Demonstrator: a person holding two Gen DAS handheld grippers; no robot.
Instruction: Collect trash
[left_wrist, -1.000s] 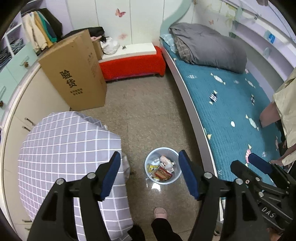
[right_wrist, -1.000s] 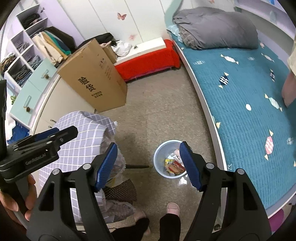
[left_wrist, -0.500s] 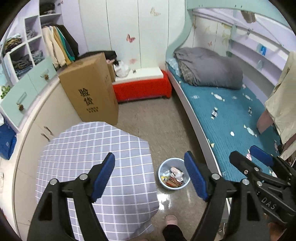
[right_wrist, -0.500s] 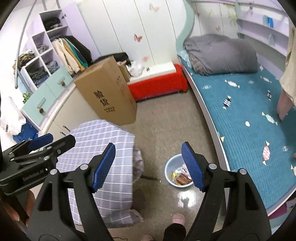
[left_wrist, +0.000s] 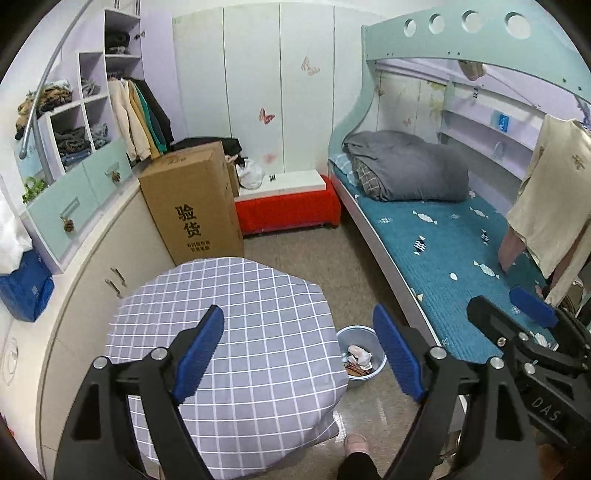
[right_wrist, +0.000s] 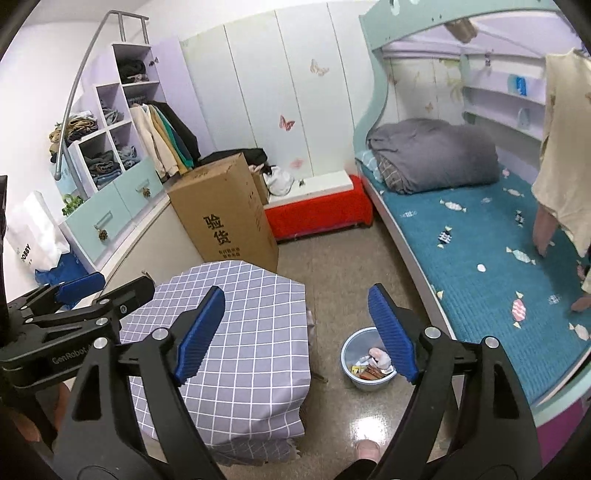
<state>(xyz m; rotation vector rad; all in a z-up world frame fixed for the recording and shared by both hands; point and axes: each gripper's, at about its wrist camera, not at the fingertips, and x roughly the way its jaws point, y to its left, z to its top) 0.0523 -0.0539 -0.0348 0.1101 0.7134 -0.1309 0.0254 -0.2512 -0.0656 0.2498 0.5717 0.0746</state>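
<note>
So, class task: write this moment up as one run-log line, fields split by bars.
task: collect trash | left hand-held gripper: open, empty | right hand-held gripper: open, empty | bin: on floor, holds wrappers | checked table: nothing on top

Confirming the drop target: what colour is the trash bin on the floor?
Light blue; the trash bin shows best in the right wrist view.

Bin (left_wrist: 375, 363) partly behind tablecloth (left_wrist: 258, 332)

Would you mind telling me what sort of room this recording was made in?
Most likely a child's bedroom: a bunk bed with a folded grey duvet, open shelves of clothes, and butterfly stickers on the wall panels.
</note>
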